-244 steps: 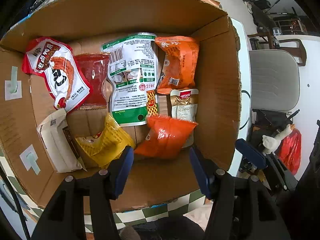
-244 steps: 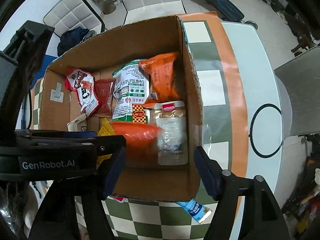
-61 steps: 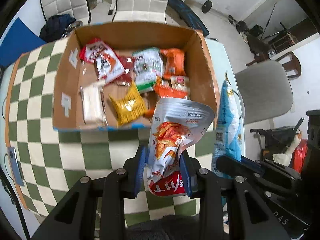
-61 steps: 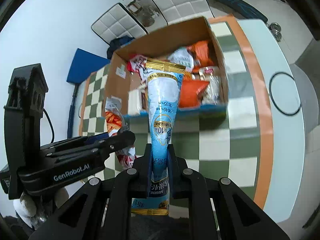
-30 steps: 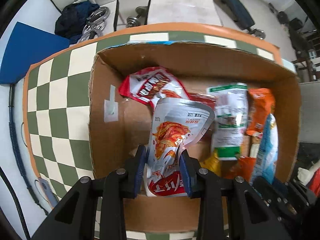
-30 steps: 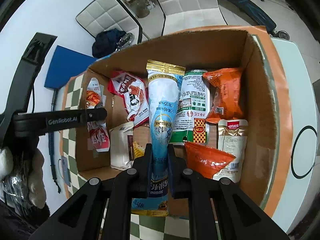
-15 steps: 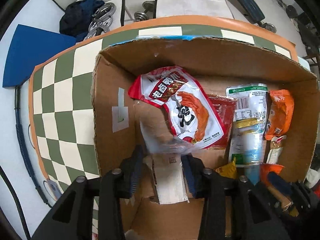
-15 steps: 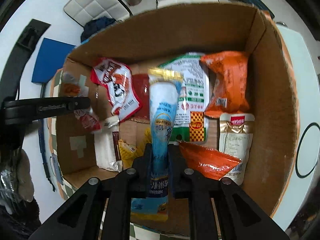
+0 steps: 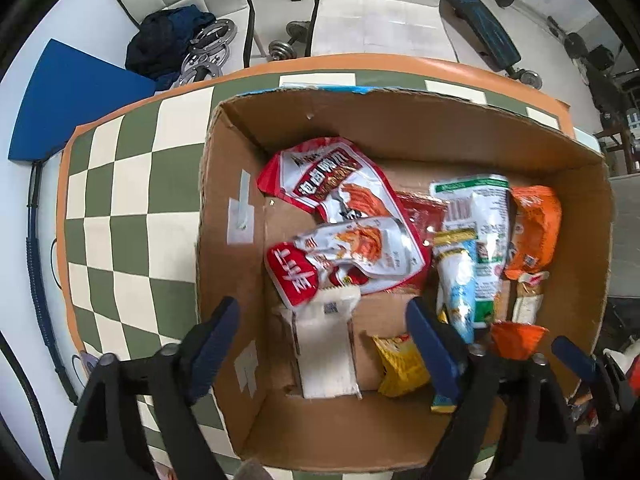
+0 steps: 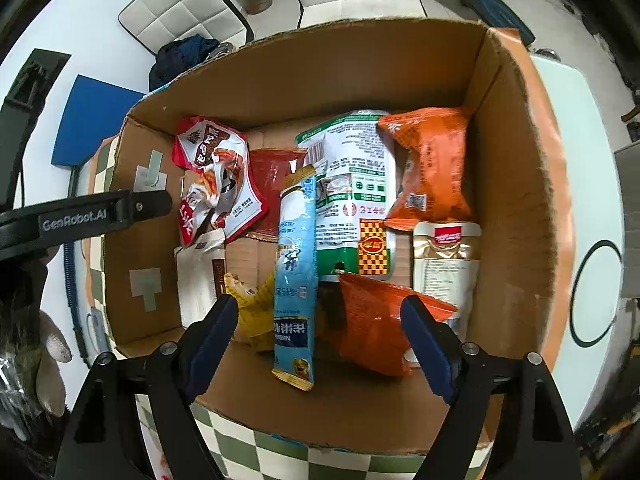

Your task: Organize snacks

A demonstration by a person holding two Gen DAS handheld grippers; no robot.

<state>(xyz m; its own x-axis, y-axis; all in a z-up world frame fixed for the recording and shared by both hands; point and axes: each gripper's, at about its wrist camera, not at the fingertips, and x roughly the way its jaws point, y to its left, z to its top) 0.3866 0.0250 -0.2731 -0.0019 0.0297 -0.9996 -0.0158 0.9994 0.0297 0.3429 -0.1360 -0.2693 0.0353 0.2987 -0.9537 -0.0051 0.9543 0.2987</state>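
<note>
Fingers of both grippers (left (image 9: 322,342), right (image 10: 320,336)) now gape empty, their packets dropped into the box (image 10: 516,208).

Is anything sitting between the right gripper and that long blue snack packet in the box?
Nothing visible does. The right gripper is open above the cardboard box, and the blue packet lies directly between its fingers on top of the other snacks, uncovered along its whole length.

Checkered table (image 9: 120,208), white padded chairs (image 9: 380,12), blue mat (image 9: 68,96), dumbbells (image 9: 288,44) on floor.
</note>
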